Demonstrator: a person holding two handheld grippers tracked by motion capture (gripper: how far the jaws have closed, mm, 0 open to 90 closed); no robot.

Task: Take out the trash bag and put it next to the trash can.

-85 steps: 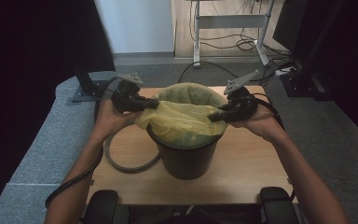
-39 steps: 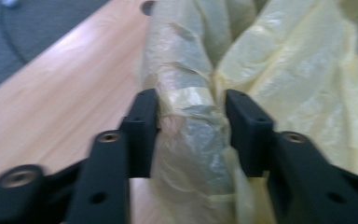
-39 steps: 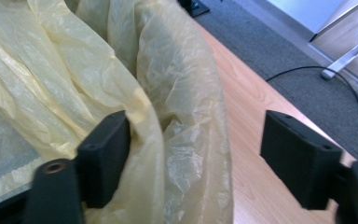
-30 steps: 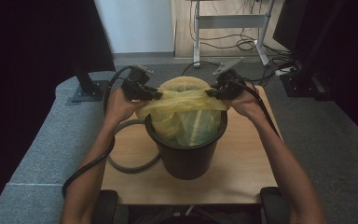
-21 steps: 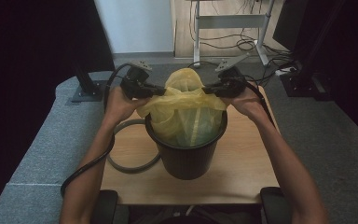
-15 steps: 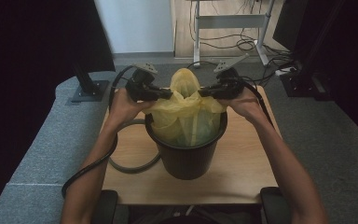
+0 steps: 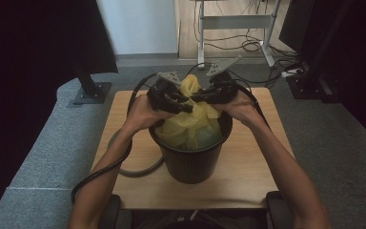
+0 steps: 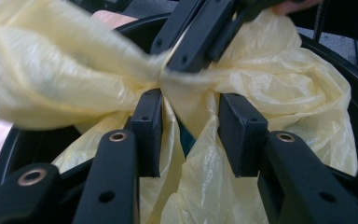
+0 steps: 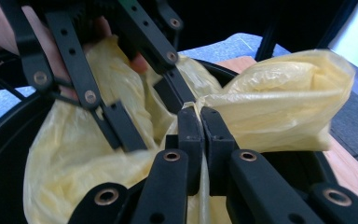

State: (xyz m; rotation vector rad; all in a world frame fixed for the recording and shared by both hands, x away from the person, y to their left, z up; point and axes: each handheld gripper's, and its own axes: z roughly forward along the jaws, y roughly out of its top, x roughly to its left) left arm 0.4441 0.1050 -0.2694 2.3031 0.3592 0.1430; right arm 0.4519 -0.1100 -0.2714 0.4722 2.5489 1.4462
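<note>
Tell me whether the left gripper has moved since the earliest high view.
Yes. The left gripper was at the left rim of the black bin; now it sits over the bin's back middle, jaws just opened around the yellow bag.

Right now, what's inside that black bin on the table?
A yellow plastic bag lines the black bin, its top gathered above the rim between the left gripper and right gripper. A bluish patch shows through a gap; whatever else lies inside is covered by the plastic.

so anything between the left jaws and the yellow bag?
Nothing visible. The left gripper has just been opening; its jaws straddle the yellow bag, pads off the film. The right gripper is pinched on the gathered film just beyond, over the black bin.
</note>
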